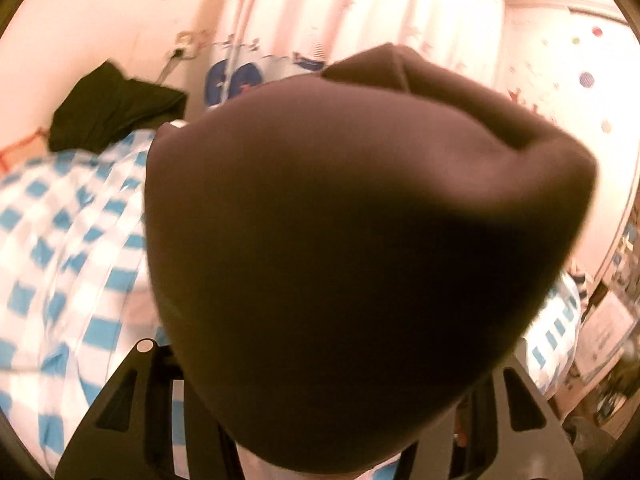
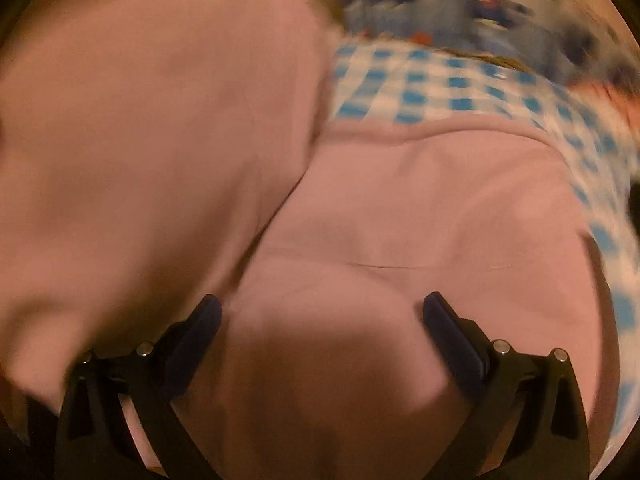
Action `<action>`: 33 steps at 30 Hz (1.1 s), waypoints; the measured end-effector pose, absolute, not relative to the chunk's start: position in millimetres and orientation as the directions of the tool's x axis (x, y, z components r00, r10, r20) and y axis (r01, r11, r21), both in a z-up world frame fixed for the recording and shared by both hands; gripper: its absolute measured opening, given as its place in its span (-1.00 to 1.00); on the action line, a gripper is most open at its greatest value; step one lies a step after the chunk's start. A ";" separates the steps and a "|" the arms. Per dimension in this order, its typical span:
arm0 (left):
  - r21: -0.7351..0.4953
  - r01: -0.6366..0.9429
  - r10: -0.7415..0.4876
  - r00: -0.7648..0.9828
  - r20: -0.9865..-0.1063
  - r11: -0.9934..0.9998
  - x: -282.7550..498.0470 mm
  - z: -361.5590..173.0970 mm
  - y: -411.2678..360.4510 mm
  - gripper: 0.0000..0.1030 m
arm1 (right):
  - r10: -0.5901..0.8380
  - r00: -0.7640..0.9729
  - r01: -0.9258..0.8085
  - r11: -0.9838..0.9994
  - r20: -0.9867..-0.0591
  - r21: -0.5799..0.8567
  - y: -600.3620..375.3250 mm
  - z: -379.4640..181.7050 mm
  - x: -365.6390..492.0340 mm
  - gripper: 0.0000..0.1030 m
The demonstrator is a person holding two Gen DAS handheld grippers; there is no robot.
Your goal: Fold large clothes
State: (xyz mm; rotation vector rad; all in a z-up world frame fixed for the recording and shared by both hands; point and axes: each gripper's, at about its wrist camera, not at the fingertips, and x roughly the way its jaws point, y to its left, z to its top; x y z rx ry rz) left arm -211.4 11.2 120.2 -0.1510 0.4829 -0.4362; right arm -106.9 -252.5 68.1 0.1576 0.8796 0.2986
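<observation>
Counted on the bed: one large pink garment [image 2: 400, 208] of soft cloth, one crumpled black garment [image 1: 112, 108], two claws.

In the right wrist view, spread flat over the blue-and-white checked bed cover [image 2: 420, 88], with a second layer of the same pink cloth raised at the left (blurred). Above it, the right claw [image 2: 322, 308], its two dark fingers [image 2: 200, 332] set wide apart, pads pressing on nothing, only the flat pink surface seen between them.

In the left wrist view, bunched into one dark, shadowed mound of pink garment [image 1: 360, 220] right over the left claw [image 1: 324, 340] and lifted clear of the bed cover [image 1: 60, 240]. Fingertips buried under the cloth, so cannot tell whether clamped on it or merely draped by it; only the two black finger bases visible at the lower edge.

Farther back, lying against the pale wall at the head of the bed, well apart from the pink cloth: the black garment. Beside it, one white wall socket [image 1: 186, 46] and one white curtain [image 1: 360, 8] with a blue print low down.
</observation>
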 end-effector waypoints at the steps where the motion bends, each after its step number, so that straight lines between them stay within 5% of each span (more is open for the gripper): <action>1: -0.225 0.382 -0.443 0.792 -0.420 0.896 -211.6 121.9 2.1 -0.09 | 0.325 0.578 -0.200 0.946 -0.748 0.257 -260.0 59.9 -106.4 0.88; 4: -0.184 0.423 -0.459 0.774 -0.436 0.887 -183.4 124.7 -41.4 -0.09 | 0.380 0.524 -0.273 0.923 -0.762 0.272 -265.0 57.2 -101.5 0.88; 6: -0.143 0.455 -0.468 0.763 -0.446 0.879 -178.8 122.7 -74.4 -0.09 | 0.499 0.520 -0.240 0.864 -0.693 0.442 -294.7 67.8 -103.5 0.87; 10: -0.081 0.518 -0.490 0.730 -0.476 0.851 -178.8 114.4 -116.6 -0.09 | 0.505 0.622 -0.148 0.826 -0.599 0.543 -363.8 93.3 -122.4 0.87; 12: -0.061 0.540 -0.497 0.716 -0.490 0.839 -174.5 109.5 -136.9 -0.09 | 0.607 0.636 -0.107 0.681 -0.477 0.724 -413.9 86.2 -126.5 0.87; 17: 0.036 0.611 -0.494 0.671 -0.552 0.791 -197.6 85.0 -203.1 -0.07 | 0.679 0.654 0.000 0.440 -0.333 0.898 -487.6 52.5 -122.3 0.87; 22: 0.211 0.673 -0.446 0.659 -0.606 0.709 -197.4 54.2 -266.5 0.09 | 0.566 0.713 -0.116 0.678 -0.414 0.726 -497.8 118.2 -114.8 0.87; 27: 0.321 0.703 -0.411 0.659 -0.630 0.635 -202.3 39.8 -295.0 0.26 | 0.523 0.600 -0.302 0.848 -0.605 0.435 -440.2 182.1 -58.9 0.87; 30: 0.341 0.712 -0.409 0.656 -0.635 0.614 -200.8 37.8 -297.0 0.39 | 0.429 0.484 -0.352 0.893 -0.762 0.280 -396.1 165.6 -26.3 0.87; 32: 0.351 0.721 -0.410 0.651 -0.639 0.597 -197.8 41.8 -292.0 0.46 | 0.179 0.434 -0.304 0.952 -0.883 0.043 -377.9 117.8 -14.0 0.87; 33: 0.343 0.736 -0.418 0.635 -0.650 0.584 -201.9 45.0 -287.5 0.46 | 0.208 0.412 -0.286 0.954 -0.887 0.091 -383.5 103.8 -11.5 0.88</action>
